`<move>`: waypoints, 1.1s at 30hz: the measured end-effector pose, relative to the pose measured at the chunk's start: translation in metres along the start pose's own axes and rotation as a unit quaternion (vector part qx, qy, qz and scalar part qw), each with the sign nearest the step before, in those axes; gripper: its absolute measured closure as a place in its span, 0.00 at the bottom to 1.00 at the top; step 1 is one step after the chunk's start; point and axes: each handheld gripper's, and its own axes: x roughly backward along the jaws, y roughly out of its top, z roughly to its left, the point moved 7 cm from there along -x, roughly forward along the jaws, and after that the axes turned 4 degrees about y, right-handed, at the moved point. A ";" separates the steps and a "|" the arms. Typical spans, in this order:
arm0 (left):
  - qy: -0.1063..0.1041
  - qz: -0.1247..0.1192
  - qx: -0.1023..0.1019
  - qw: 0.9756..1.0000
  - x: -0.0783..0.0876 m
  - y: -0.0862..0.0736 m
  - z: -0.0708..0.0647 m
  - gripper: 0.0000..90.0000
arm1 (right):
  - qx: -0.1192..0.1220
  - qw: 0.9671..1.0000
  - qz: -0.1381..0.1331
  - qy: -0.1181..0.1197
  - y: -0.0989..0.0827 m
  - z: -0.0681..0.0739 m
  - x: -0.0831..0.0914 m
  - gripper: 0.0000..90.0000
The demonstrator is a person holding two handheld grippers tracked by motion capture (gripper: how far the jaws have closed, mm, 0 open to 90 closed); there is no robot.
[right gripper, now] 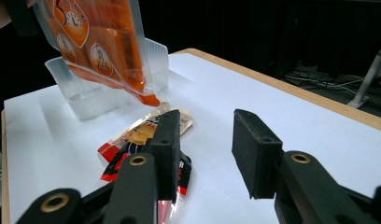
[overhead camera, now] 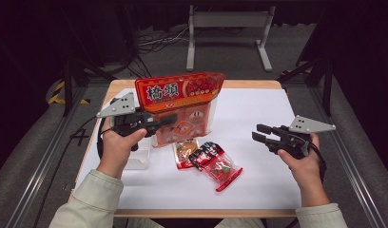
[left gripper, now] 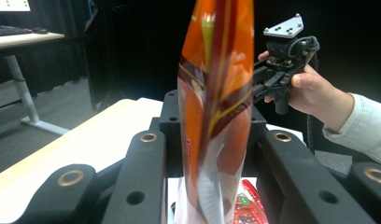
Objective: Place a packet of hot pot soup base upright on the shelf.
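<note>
My left gripper [overhead camera: 169,118] pinches the big orange bag [overhead camera: 182,107], jaws pressed on its sides; seen from the left gripper view the bag [left gripper: 216,93] stands upright between my black jaws; bag lifted off the table [overhead camera: 258,114], its lower end hanging over the clear plastic tray [right gripper: 86,100]; tray sits just beside my left hand [overhead camera: 117,142], toward 6 o'clock of the bag.

Right gripper [overhead camera: 259,133] at 3 o'clock of the table, jaws spread with nothing between them, pointing toward 9 o'clock; right hand [overhead camera: 301,154] holds it above the white surface.

Small sachets [overhead camera: 208,161] lie loose at the table's centre, at 6 o'clock of the bag; one pale orange, the others red and black; in the right gripper view they [right gripper: 146,133] lie just beyond my jaw tips, apart from them.
</note>
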 end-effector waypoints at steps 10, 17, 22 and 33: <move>0.028 -0.001 -0.004 1.000 0.018 0.001 0.023 0.79 | -0.008 1.000 -0.003 0.006 -0.004 -0.001 0.002 0.70; 0.051 0.002 -0.006 0.999 0.030 0.001 0.043 0.79 | -0.019 1.000 0.004 -0.001 -0.013 0.000 0.007 0.70; 0.067 -0.003 -0.005 0.998 0.040 0.000 0.057 0.79 | -0.024 1.000 0.002 -0.005 -0.017 0.000 0.011 0.70; 0.094 -0.008 0.000 0.996 0.053 -0.002 0.083 0.79 | -0.034 0.999 0.003 -0.009 -0.022 -0.002 0.015 0.70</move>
